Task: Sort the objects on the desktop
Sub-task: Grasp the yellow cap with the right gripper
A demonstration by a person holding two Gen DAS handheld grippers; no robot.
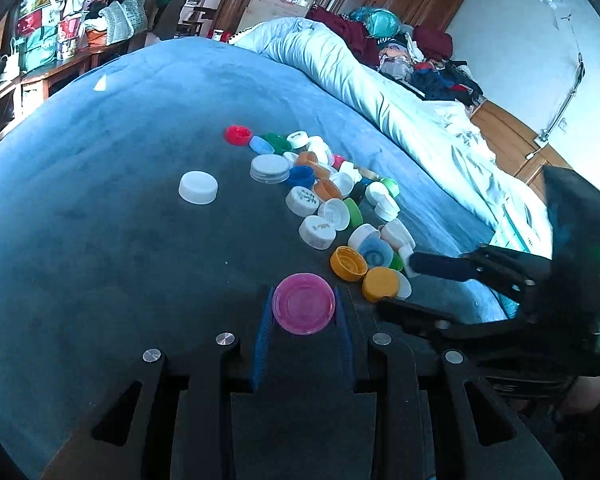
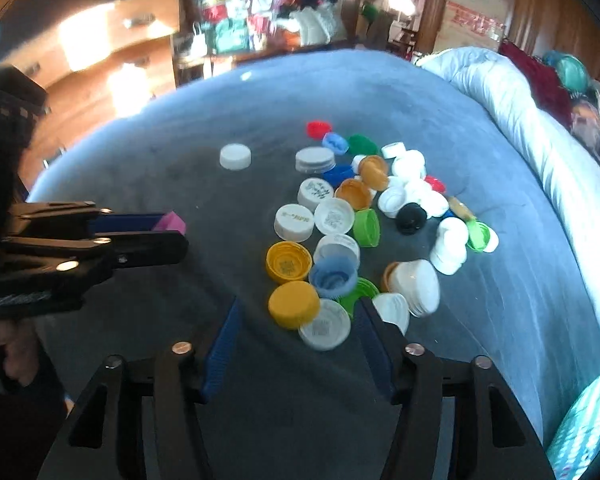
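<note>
The work surface is a blue blanket (image 1: 100, 160) spread over a bed. At far left in the left wrist view, a lone white cap (image 1: 198, 187) sits apart from the others. To its right, the left gripper (image 1: 303, 312) is clamped on a pink cap (image 1: 303, 309), with both blue pads pressing on the cap's sides; the right wrist view shows the same pink cap (image 2: 171, 222) held at the tips of that gripper (image 2: 172, 232). Further right lies the pile of caps (image 1: 332, 200), a loose diagonal band that runs from a red cap (image 1: 238, 135) at the far end to two yellow caps at the near end, one open side up (image 1: 349, 263) and one closed side up (image 1: 381, 283). White, green, blue and orange caps lie between them, many touching or overlapping. At the right of the pile, the right gripper (image 2: 300, 316) stands about half open over the near end. In the right wrist view a yellow cap (image 2: 294, 304) and a printed white cap (image 2: 325, 329) lie between its fingers; the pads press on neither. A light blue cap (image 2: 334, 277) lies just beyond them. At far right, a pale rumpled quilt (image 1: 420, 120) runs along the edge of the blanket.
</note>
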